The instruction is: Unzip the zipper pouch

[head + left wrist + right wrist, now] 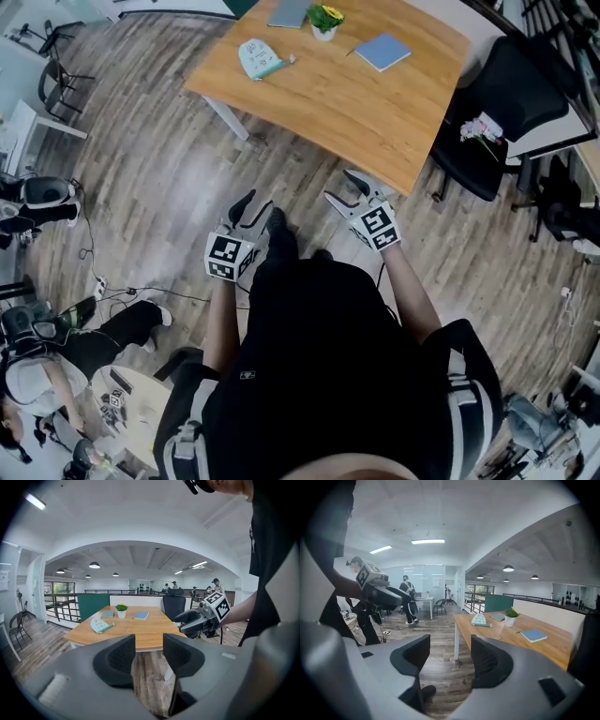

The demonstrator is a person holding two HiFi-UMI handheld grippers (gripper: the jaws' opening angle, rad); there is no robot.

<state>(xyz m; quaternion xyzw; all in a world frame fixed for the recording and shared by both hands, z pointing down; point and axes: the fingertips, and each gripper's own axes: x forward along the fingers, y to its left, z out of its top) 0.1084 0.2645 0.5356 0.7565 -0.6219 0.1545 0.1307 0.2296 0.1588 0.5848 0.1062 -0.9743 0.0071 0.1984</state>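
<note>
The zipper pouch (258, 58), pale teal with a printed pattern, lies flat near the far left corner of the wooden table (375, 112). Both grippers hang over the floor in front of the person, short of the table's near edge and far from the pouch. My left gripper (255, 204) is open with nothing between its jaws. My right gripper (339, 186) is open and empty too. In the left gripper view the pouch (101, 626) shows beyond the jaws, with the right gripper (183, 623) to the right. The right gripper view has the pouch (480, 619) on the table's near end.
On the table stand a small potted plant (324, 21), a blue notebook (382, 52) and a grey notebook (289, 13). A black office chair (506, 103) sits at the table's right. A person (56, 366) sits on the floor at lower left among cables.
</note>
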